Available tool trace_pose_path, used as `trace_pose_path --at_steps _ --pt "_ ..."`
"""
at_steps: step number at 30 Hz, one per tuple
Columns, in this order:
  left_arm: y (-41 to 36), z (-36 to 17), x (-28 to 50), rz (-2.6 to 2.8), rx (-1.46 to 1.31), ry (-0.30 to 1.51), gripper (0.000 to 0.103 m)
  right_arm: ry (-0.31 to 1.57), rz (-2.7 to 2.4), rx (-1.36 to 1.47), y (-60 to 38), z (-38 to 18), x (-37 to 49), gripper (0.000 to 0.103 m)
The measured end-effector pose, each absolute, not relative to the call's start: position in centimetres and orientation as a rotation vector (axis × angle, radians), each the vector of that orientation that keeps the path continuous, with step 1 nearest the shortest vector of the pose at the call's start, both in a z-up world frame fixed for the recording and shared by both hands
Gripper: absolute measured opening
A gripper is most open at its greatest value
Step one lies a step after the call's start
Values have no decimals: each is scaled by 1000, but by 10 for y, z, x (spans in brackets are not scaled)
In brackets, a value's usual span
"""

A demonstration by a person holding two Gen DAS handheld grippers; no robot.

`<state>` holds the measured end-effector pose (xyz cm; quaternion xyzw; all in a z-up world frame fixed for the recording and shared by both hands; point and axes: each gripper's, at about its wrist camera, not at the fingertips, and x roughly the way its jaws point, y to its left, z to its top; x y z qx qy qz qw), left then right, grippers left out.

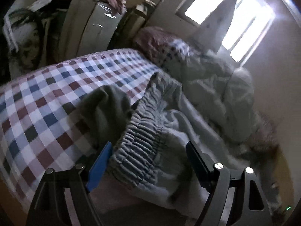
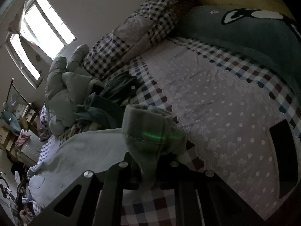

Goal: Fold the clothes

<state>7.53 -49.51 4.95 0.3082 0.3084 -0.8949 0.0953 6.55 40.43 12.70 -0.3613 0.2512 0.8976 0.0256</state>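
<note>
Bed w/ checked cover fills most of both views; in right wrist view its dotted pink centre panel spreads from centre to 3 o'clock. Pale green quilt lies bunched at 2 o'clock in left view, beside bright window at 1 o'clock. Dark teal cushion w/ eye print sits at 1 o'clock in right view, on bed's far edge.

Task item: pale grey-green garment, looks like trousers w/ ribbed elastic waistband, draped over bed edge. In left view the waistband runs from centre down to 6 o'clock, a darker olive fold of cloth at 9 o'clock of it.

Left gripper at 6 o'clock: fingers spread wide, blue pad on one side, black on other; waistband lies between them, not pinched.

Right gripper at 6 o'clock in its view: clenched on a bunched wad of the garment, cloth rising up out of the jaws, green light streak across it. Rest of the garment trails to 8 o'clock. Small heap of other clothes at 10 o'clock.
</note>
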Motion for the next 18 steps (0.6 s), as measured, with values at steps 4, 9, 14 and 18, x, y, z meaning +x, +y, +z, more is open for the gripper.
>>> trace_pose_path --at_steps 4,9,14,18 --pt "-499 51 76 -2635 925 888 30 757 2773 -1106 404 132 61 12" --pt "-497 67 91 -2716 857 883 8 732 2770 -1093 403 139 56 11" --pt "-488 85 107 -2787 813 931 5 729 2790 -1040 411 162 58 11" --pt "-469 102 130 -2871 752 985 5 738 2808 -970 426 191 63 10"
